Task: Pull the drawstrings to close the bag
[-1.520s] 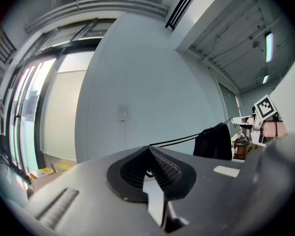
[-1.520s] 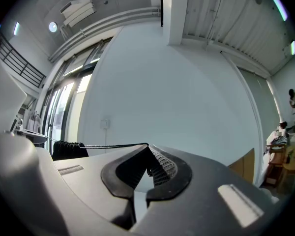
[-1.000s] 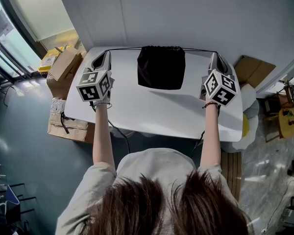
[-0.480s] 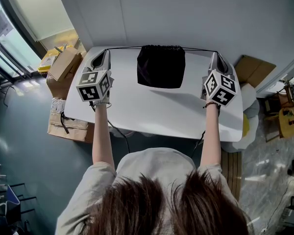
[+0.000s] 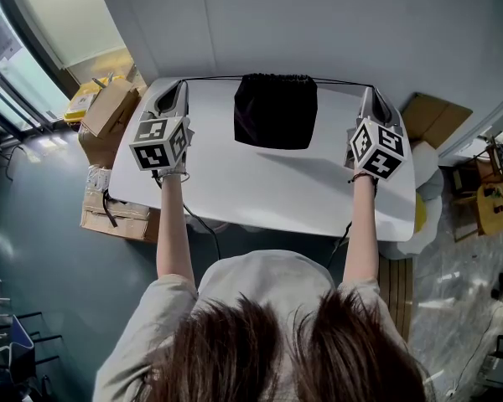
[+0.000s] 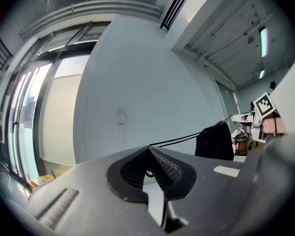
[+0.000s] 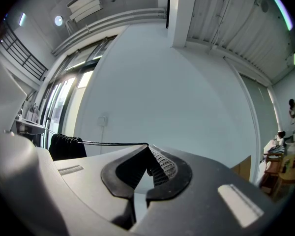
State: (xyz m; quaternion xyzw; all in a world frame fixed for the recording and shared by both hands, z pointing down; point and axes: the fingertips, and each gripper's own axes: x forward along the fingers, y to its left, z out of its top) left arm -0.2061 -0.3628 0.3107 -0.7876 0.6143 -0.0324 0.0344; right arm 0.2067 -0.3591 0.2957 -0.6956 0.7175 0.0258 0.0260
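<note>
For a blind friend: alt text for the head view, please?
Seen from above, a person holds left gripper and right gripper wide apart, each shut on a taut black drawstring of the black fabric bag on a white table.

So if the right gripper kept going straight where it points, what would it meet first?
Probably the plain wall; nothing else shows ahead of the right gripper, and the black bag sits off to its left. Depth is unclear.

Black bag (image 5: 276,111) and drawstrings (image 5: 214,79), white table (image 5: 260,182); grey left hand-held gripper (image 5: 183,84) and right hand-held gripper (image 5: 370,90) bear black-and-white markers.
</note>
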